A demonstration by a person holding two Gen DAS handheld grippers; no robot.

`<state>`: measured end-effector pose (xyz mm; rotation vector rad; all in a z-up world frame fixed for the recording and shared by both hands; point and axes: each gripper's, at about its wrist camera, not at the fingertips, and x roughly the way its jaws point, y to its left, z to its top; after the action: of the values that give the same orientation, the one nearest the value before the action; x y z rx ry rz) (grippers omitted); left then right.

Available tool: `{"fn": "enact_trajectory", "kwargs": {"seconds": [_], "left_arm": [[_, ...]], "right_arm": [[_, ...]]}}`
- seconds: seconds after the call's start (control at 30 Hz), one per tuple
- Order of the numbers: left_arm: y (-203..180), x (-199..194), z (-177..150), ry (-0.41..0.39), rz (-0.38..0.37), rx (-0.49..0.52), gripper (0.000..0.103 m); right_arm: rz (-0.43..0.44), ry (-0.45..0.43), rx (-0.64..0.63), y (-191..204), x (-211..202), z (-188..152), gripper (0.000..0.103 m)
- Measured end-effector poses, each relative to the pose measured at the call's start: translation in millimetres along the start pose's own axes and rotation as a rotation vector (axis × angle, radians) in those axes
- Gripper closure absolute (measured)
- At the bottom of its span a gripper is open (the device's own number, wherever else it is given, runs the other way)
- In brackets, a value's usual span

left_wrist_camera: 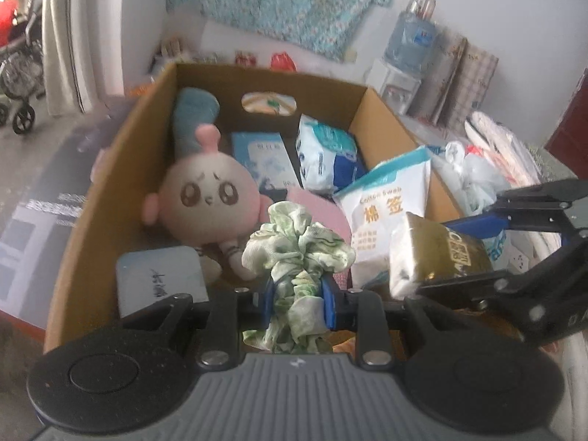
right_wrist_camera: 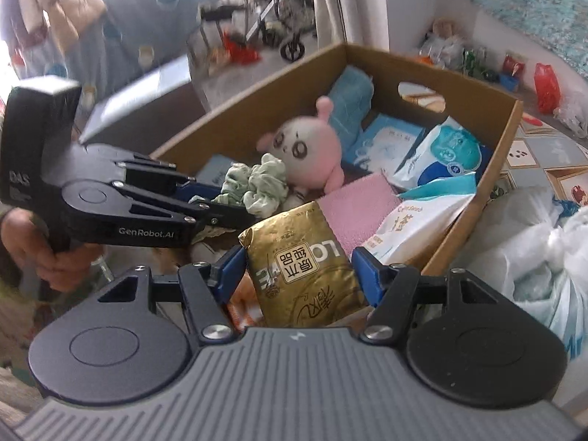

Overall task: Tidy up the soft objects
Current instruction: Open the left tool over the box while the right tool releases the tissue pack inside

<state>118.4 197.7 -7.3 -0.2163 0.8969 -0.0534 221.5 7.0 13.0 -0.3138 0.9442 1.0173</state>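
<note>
My left gripper (left_wrist_camera: pixel 298 303) is shut on a crumpled green-and-white fabric scrunchie (left_wrist_camera: pixel 299 246), held over the near end of an open cardboard box (left_wrist_camera: pixel 110 191). My right gripper (right_wrist_camera: pixel 299 272) is shut on a gold soft tissue pack (right_wrist_camera: pixel 305 257), just above the box's near right corner. In the right wrist view the left gripper (right_wrist_camera: pixel 224 202) comes in from the left with the scrunchie (right_wrist_camera: pixel 257 187) at its tips. In the box (right_wrist_camera: pixel 477 117) lie a pink-and-white plush toy (left_wrist_camera: pixel 209 191), a blue rolled towel (left_wrist_camera: pixel 193 117), a pink sponge (right_wrist_camera: pixel 360 202), a cotton swab bag (left_wrist_camera: pixel 386 213) and wipe packs (left_wrist_camera: pixel 323 154).
White plastic bags (right_wrist_camera: pixel 533 250) are heaped to the right of the box. A water jug (left_wrist_camera: pixel 411 36) and checked panels stand at the back right. A stroller (left_wrist_camera: pixel 18 73) stands far left. A hand (right_wrist_camera: pixel 33 250) holds the left gripper's handle.
</note>
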Motion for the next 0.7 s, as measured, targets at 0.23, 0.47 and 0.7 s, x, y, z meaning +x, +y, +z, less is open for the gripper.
{"fn": "enact_trajectory", "kwargs": {"seconds": [0.23, 0.47, 0.7], "left_arm": [[-3.9, 24.1, 6.3, 0.059, 0.033, 0.035, 0.075], [-4.8, 36.4, 10.6, 0.100, 0.044, 0.038, 0.073], [-2.4, 46.0, 15.7, 0.144, 0.093, 0.020, 0.046]], "right_arm": [[-0.040, 0.036, -0.076, 1.7, 6.4, -8.3, 0.024], [0.039, -0.075, 0.070, -27.9, -21.0, -16.5, 0.023], [0.064, -0.181, 0.182, -50.4, -55.2, -42.9, 0.023]]}}
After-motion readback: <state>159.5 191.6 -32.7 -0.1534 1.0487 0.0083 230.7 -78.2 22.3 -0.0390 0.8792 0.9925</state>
